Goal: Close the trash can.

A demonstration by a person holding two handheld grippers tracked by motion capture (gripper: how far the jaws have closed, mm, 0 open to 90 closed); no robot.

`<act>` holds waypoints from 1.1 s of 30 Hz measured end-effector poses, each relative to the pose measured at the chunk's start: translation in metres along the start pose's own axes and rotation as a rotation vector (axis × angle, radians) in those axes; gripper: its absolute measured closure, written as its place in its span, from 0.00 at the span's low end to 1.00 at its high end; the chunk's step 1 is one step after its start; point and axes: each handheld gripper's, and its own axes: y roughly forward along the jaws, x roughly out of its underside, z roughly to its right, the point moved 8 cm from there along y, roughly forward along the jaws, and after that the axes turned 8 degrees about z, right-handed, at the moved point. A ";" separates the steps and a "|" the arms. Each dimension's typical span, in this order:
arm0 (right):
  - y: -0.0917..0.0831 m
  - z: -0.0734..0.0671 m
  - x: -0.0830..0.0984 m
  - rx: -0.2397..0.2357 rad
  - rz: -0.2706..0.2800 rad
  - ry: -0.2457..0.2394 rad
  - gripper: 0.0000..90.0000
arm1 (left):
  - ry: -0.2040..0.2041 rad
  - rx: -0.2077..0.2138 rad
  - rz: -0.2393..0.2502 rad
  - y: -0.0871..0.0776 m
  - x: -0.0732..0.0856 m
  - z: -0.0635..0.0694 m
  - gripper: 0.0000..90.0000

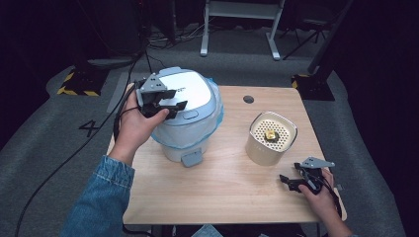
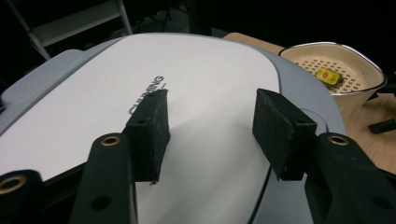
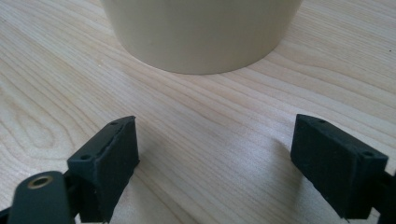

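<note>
Nearest the person, the right gripper rests on the wooden table, jaws apart with nothing between them, just before the cream perforated pot. Farther off, the left gripper hovers over the white appliance lid, jaws apart, gripping nothing.

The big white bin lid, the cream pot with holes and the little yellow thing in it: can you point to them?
white bin lid (image 1: 190, 89), high view, on its flat top.
cream pot (image 1: 259, 150), high view, on its outer side wall.
yellow thing (image 2: 328, 75), left gripper view, on its top face.
</note>
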 end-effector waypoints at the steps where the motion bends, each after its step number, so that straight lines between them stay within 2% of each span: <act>1: 0.000 0.000 0.000 -0.001 0.000 0.001 0.17 | 0.000 -0.003 -0.004 0.001 -0.001 0.001 0.51; 4: 0.000 0.000 0.000 -0.001 0.000 0.001 0.17 | 0.009 0.001 0.003 0.003 -0.002 0.003 0.51; 5: 0.000 0.000 0.000 0.000 0.000 0.001 0.17 | -0.010 -0.010 0.012 0.004 -0.002 0.002 0.49; 7: 0.000 0.000 0.000 -0.001 0.000 0.001 0.17 | -0.007 -0.019 0.013 0.003 -0.002 0.001 0.40; 9: 0.000 0.000 0.000 -0.001 0.000 0.001 0.17 | -0.035 0.014 0.029 0.002 -0.002 0.005 0.36; 11: 0.000 0.000 0.000 -0.003 -0.001 0.000 0.17 | -0.058 0.049 0.067 -0.003 -0.006 0.012 0.33; 13: 0.000 0.000 0.000 -0.006 0.000 -0.003 0.17 | -0.049 0.068 0.087 -0.008 -0.009 0.020 0.33; 15: 0.000 0.000 0.000 -0.008 0.000 -0.005 0.17 | -0.031 0.080 0.087 -0.013 -0.009 0.030 0.32; 16: 0.000 0.000 0.000 -0.010 0.001 -0.006 0.17 | -0.031 0.080 0.087 -0.013 -0.009 0.030 0.32; 17: 0.000 0.000 0.000 -0.011 0.001 -0.006 0.17 | -0.013 0.096 0.085 -0.018 -0.008 0.040 0.31; 23: 0.000 0.000 0.000 -0.011 0.001 -0.007 0.17 | 0.009 0.115 0.079 -0.037 0.004 0.064 0.30; 26: 0.000 0.000 0.000 -0.011 0.001 -0.006 0.17 | 0.006 0.116 0.084 -0.044 0.010 0.070 0.29; 33: 0.000 0.000 0.000 -0.011 0.001 -0.006 0.17 | -0.011 0.118 0.056 -0.057 0.033 0.082 0.29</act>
